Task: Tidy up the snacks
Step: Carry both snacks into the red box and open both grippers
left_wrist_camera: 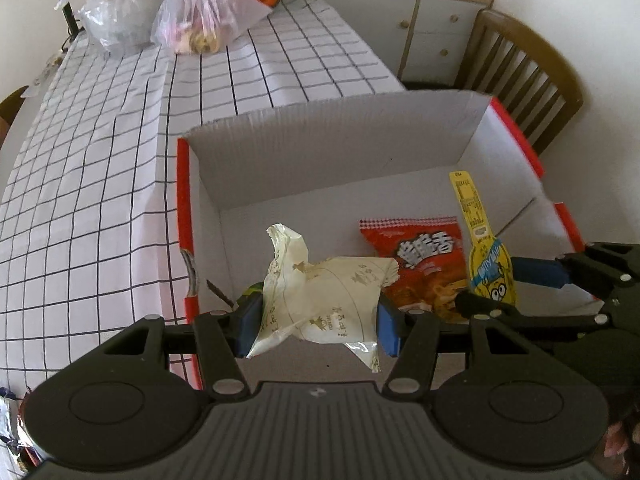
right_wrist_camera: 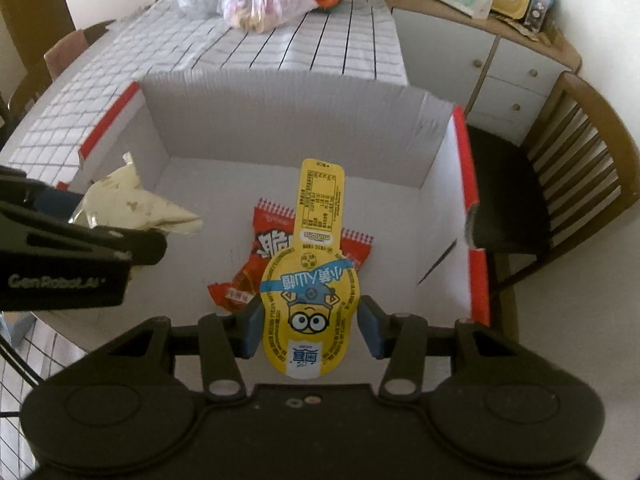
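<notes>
My left gripper (left_wrist_camera: 318, 326) is shut on a crumpled cream snack packet (left_wrist_camera: 320, 300) and holds it over the open cardboard box (left_wrist_camera: 328, 148). The same packet (right_wrist_camera: 132, 204) shows at the left of the right wrist view. My right gripper (right_wrist_camera: 311, 330) is shut on a yellow cartoon-printed snack pack (right_wrist_camera: 312, 280), also above the box (right_wrist_camera: 288, 120). That yellow pack (left_wrist_camera: 486, 256) stands upright at the right of the left wrist view. A red snack bag (left_wrist_camera: 420, 264) lies flat on the box floor, and the red bag (right_wrist_camera: 264, 264) is partly hidden behind the yellow pack.
The box sits at the edge of a table with a checked cloth (left_wrist_camera: 100, 160). Plastic bags (left_wrist_camera: 200, 12) stand at the table's far end. A wooden chair (right_wrist_camera: 572, 168) is right of the box. A cabinet (right_wrist_camera: 500, 64) with clutter stands behind.
</notes>
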### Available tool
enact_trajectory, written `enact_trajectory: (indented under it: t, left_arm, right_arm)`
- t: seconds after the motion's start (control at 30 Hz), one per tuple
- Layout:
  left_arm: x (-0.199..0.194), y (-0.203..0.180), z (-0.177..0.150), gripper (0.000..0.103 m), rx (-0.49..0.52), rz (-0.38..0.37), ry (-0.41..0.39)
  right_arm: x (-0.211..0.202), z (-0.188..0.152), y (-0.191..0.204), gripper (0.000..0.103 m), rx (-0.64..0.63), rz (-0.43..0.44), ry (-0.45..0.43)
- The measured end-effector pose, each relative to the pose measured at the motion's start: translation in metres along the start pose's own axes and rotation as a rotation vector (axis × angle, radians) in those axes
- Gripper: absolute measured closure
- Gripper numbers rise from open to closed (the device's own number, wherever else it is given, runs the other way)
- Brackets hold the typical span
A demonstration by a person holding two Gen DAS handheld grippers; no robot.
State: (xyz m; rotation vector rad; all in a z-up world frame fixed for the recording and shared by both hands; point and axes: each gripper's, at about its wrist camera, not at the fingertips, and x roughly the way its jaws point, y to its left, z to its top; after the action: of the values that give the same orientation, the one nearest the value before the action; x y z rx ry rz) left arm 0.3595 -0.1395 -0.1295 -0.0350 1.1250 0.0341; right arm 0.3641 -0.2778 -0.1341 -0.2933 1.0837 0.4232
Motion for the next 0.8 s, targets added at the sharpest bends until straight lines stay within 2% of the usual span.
enact_trajectory:
  t: [0.3, 0.53, 0.8]
  left_arm:
    - [0.026, -0.010, -0.003, 0.045, 0.031, 0.027, 0.058]
    - [0.029, -0.017, -0.004, 0.044, 0.070, 0.056, 0.053]
    - [0.022, -0.011, -0.004, 0.044, 0.044, 0.041, 0.038]
  right_arm:
    - [0.014, -0.006, 0.002, 0.055, -0.010, 0.018, 0.040]
    - [0.017, -0.006, 0.000, 0.053, -0.011, 0.025, 0.043]
    - [0.008, -0.004, -0.005, 0.041, 0.006, 0.038, 0.002]
